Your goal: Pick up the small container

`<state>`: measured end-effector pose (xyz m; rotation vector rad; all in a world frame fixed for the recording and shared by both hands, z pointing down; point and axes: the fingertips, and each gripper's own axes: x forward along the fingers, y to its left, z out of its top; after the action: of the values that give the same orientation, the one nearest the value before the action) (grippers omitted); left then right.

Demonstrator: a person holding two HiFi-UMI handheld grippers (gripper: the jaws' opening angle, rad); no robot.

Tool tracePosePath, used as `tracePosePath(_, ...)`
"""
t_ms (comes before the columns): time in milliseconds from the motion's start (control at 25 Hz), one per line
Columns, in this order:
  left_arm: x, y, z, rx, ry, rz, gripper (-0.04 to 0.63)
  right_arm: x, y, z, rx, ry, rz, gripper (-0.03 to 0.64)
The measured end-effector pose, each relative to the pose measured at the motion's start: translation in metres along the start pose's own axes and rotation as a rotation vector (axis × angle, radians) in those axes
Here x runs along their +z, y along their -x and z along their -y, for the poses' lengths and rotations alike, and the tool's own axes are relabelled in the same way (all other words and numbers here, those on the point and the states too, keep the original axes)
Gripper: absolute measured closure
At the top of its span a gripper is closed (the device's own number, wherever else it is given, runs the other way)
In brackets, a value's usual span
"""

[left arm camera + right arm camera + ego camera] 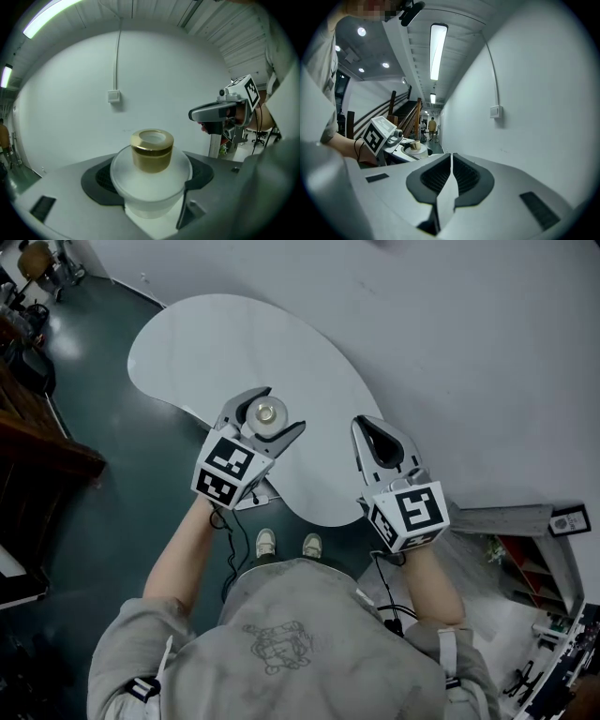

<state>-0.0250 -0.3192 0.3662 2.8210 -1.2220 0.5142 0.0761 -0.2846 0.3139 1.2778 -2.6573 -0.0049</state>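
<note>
The small container [151,174] is a frosted white jar with a gold cap [152,150]. It sits between the pads of my left gripper [152,180], which is shut on its sides. In the head view the jar [265,415] is held above the white table [216,343] by the left gripper [270,420]. My right gripper [378,441] hangs to the right, above the table's near edge, shut with nothing in it. In the right gripper view its pads [451,174] meet, and the jar [414,147] shows at the left.
The white rounded table has a curved near edge [319,517]. A pale wall [469,352] runs behind it, with a wall switch [113,96]. A dark wooden stair [37,442] stands at the left. A shelf with small items [534,568] is at the right.
</note>
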Motion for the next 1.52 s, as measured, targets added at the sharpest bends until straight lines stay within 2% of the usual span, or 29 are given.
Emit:
tracePosePath(400,0.019,0.062,0.013,0.05,0.026,0.063,0.252,0.026,0.037,-0.02,0.012,0.038,0.059,0.581)
tracePosePath(680,0.018,0.088,0.029,0.057,0.031,0.088,0.252,0.011,0.055,-0.039,0.03,0.051,0.02,0.581)
tracePosePath(1520,-0.003,0.102,0.056,0.048,0.062,0.07,0.252,-0.019,0.062,-0.054,0.046,0.027,-0.046,0.583)
